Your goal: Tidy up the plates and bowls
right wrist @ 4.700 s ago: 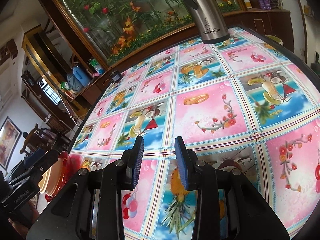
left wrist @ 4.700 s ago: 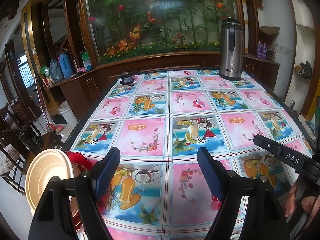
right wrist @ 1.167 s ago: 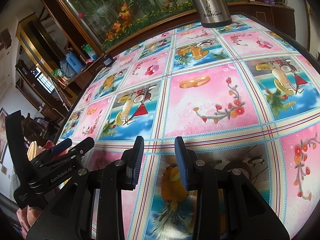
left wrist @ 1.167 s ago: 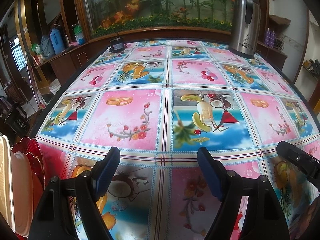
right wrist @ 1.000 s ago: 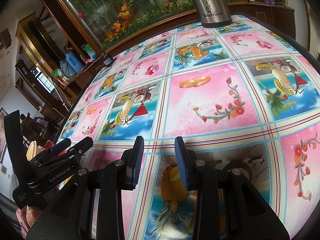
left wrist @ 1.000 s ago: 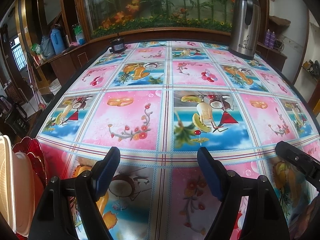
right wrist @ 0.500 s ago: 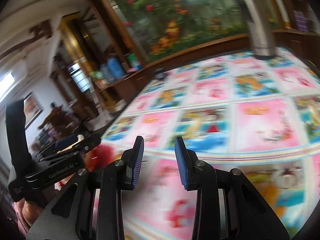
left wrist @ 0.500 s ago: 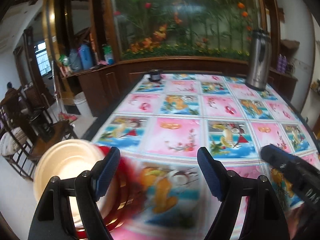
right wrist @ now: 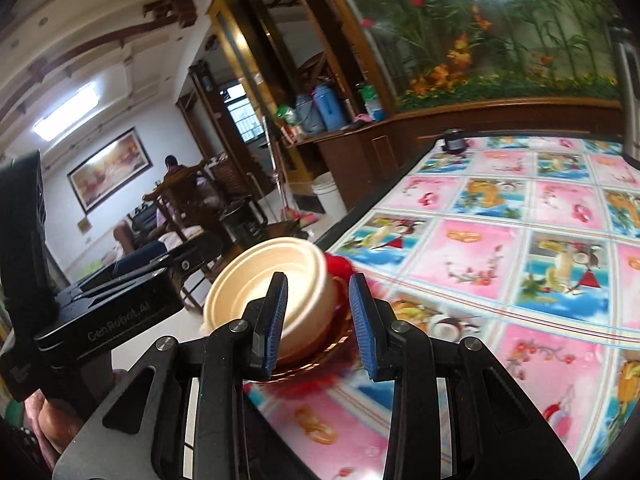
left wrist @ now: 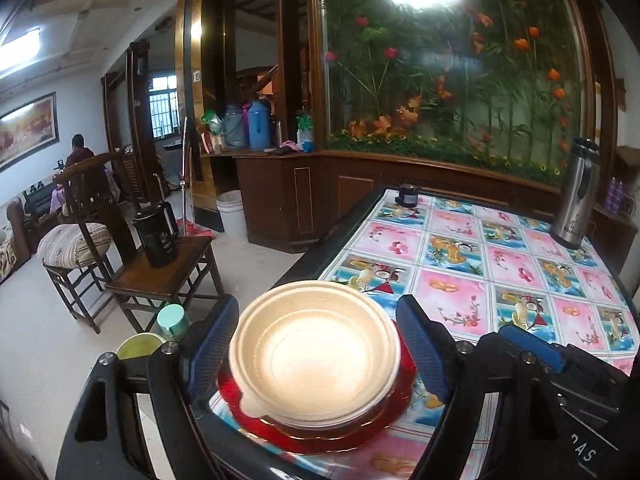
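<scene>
Bowls (left wrist: 316, 354), cream and nested, sit on red plates (left wrist: 384, 412) at the table's (left wrist: 520, 280) near-left corner, now dead centre in our left wrist view. Half a second ago the stack lay low at 8 o'clock behind the left finger; a second ago it was only a sliver at the 9 o'clock edge. We have swung both tools onto it, so we judge a grasp of the stack is close.

Our left gripper (left wrist: 316, 352) stands wide open, fingers flanking the bowl rim at 9 and 3 o'clock, holding nothing. Our right gripper (right wrist: 318, 320) is parted more narrowly, as it was before; in its own view it frames the stack's right side, also empty. Whether either pad touches the rim we cannot tell.

Whether the stack is the finished arrangement or awaits sorting, the pictures do not settle.

Around us: a steel flask (left wrist: 576, 196) at 2 o'clock and a small dark jar (left wrist: 407, 195) at 12 o'clock, both well apart. The stack sits close to the table edge, with a chair (left wrist: 160, 276) and floor items beyond at 9 o'clock, so a shove could tip it off.
</scene>
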A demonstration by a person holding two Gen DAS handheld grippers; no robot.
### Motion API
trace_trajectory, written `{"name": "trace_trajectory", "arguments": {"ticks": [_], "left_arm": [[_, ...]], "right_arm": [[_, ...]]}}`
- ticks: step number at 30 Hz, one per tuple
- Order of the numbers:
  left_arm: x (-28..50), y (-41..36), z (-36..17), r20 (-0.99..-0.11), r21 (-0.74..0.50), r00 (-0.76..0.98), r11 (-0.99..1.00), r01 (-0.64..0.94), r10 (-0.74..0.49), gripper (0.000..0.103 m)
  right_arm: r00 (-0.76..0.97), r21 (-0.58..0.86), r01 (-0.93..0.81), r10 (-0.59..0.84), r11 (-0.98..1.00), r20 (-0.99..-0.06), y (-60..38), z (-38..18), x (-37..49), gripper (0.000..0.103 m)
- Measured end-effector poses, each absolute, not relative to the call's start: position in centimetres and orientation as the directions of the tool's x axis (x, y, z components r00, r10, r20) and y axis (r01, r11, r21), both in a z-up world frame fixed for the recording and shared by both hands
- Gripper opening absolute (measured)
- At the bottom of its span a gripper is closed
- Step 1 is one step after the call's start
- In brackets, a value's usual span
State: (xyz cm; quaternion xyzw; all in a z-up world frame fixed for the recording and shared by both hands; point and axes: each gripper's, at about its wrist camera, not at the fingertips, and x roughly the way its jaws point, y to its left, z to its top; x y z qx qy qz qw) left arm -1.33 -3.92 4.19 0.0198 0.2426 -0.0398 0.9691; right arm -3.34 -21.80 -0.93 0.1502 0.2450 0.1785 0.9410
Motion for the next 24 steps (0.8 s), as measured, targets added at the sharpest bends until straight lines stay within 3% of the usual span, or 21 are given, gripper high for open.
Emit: {"name": "trace_trajectory", "arguments": {"ticks": [9,24], "left_arm": [[-0.5,-1.4,3.7,-0.513,-0.051,0.854,0.996,0.075,-0.09,0.081],[0.1,0.3,3.7,-0.487,-0.096,0.866,0.993,0.072,-0.11,0.085]], "right_arm": [[0.801,0.349,-0.287,0.423,0.892,-0.424,-19.6,-0.7,-2.7,0.032],[0.775,0.345,-0.294,0.434,0.891,-0.46,-18.0,-1.8,-1.4,0.032]]}}
